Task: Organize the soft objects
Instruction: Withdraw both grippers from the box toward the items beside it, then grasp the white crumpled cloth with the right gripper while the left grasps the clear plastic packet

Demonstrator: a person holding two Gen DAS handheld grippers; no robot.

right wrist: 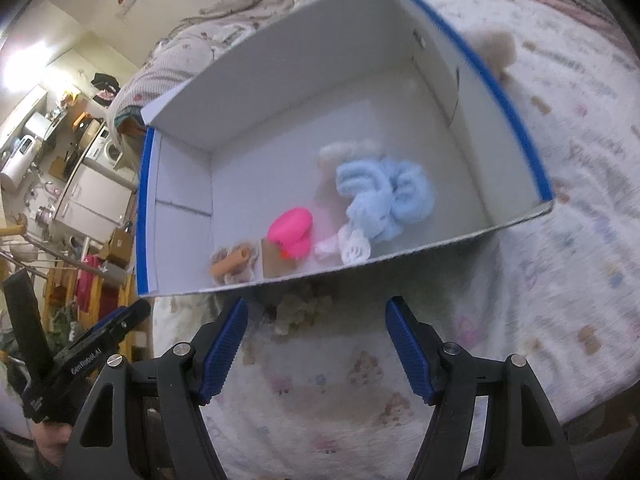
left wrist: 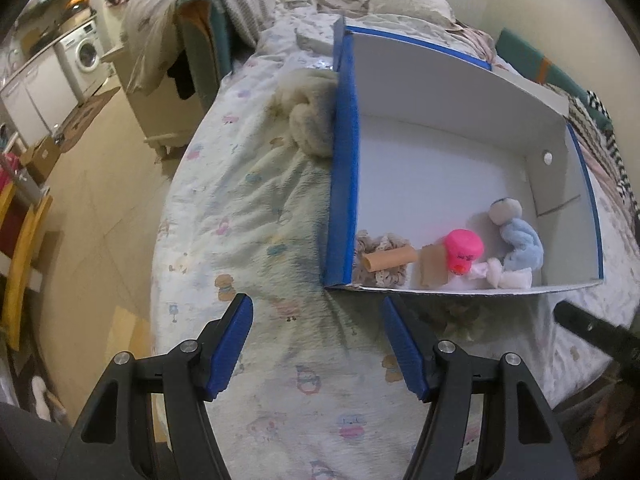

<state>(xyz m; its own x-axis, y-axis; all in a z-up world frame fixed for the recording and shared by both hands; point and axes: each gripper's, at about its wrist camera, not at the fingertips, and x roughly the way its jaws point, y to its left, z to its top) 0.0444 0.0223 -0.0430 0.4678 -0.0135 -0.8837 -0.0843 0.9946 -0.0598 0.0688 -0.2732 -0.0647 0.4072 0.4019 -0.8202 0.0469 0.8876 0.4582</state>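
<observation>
Blue-edged white cardboard box (right wrist: 472, 240) already holds the fluffy light-blue plush (right wrist: 384, 196); cream fuzzy bundle (left wrist: 310, 120) beside it looks left. My left gripper (left wrist: 316, 344) and right gripper (right wrist: 316, 344) gape wide, holding nothing.

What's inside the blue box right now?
Box holds a blue plush, a pink toy, a cardboard tube on a crocheted piece, brown card, and white cloth. Anything beneath the plush is hidden.
</observation>
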